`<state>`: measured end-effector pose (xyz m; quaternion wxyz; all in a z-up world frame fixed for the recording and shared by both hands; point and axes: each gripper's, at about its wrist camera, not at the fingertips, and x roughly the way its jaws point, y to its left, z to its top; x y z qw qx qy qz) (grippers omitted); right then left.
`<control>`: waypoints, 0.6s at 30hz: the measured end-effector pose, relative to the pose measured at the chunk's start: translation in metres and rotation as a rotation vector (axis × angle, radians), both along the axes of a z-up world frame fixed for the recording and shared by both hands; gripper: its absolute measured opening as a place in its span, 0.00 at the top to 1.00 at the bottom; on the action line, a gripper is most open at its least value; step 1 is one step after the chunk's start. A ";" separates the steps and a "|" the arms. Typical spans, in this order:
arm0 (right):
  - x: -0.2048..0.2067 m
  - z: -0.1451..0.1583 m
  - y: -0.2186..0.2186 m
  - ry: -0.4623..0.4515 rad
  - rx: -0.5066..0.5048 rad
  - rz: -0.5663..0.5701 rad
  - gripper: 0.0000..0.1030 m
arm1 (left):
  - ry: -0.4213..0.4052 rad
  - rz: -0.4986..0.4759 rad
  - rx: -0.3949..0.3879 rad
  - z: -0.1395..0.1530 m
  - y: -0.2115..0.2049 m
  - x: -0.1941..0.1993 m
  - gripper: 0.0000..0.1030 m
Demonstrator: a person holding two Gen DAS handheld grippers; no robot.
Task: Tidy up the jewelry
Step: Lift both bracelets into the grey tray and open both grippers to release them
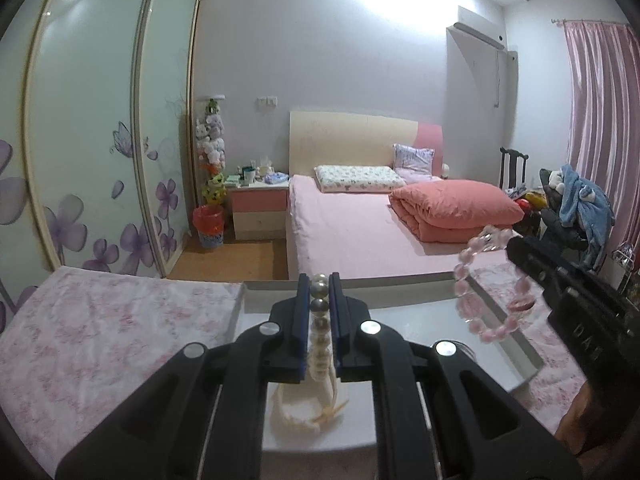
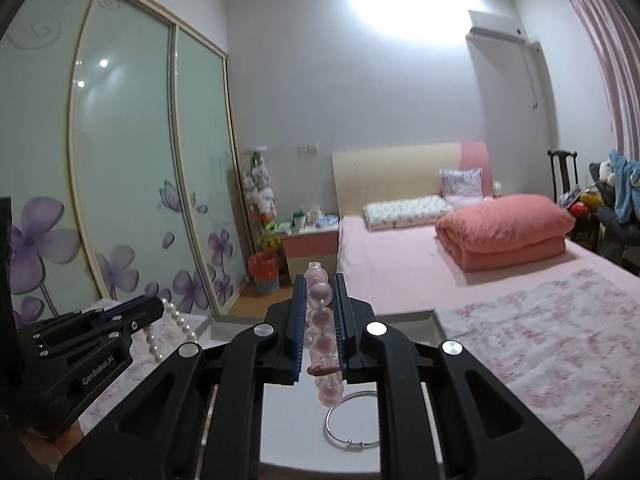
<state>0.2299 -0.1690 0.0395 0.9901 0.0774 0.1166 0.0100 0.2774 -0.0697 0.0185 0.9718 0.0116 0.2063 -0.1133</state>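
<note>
While both hang over the white tray (image 1: 516, 350), left gripper (image 1: 319, 296) is pinching a pearl bracelet (image 1: 320, 336), right gripper (image 2: 319, 300) is clamping a pink bead bracelet (image 2: 322, 320), silver bangle (image 2: 352, 420) lying below.

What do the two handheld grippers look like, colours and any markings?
Both the left gripper and the right gripper are matte black plastic with slotted linkage arms, round silver pivot pins and blue ribbed finger pads. White lettering marks each body's side. No cables or sleeves show.
</note>
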 end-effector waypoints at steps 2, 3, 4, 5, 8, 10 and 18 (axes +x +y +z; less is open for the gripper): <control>0.012 -0.007 -0.002 0.035 0.025 0.011 0.86 | 0.019 -0.004 0.003 -0.008 -0.004 0.014 0.90; 0.017 -0.011 -0.004 0.052 0.037 0.015 0.86 | 0.028 -0.005 0.005 -0.012 -0.006 0.020 0.90; 0.021 -0.015 -0.006 0.070 0.051 0.019 0.86 | 0.036 -0.007 0.006 -0.014 -0.006 0.024 0.90; 0.024 -0.017 -0.007 0.084 0.061 0.022 0.86 | 0.046 -0.008 0.005 -0.018 -0.006 0.030 0.90; 0.030 -0.025 -0.009 0.123 0.080 0.029 0.86 | 0.067 -0.010 0.008 -0.027 -0.009 0.039 0.90; 0.032 -0.028 -0.011 0.144 0.091 0.032 0.86 | 0.079 -0.013 0.007 -0.031 -0.009 0.044 0.90; 0.036 -0.031 -0.013 0.184 0.122 0.038 0.60 | 0.098 -0.013 0.006 -0.037 -0.010 0.053 0.87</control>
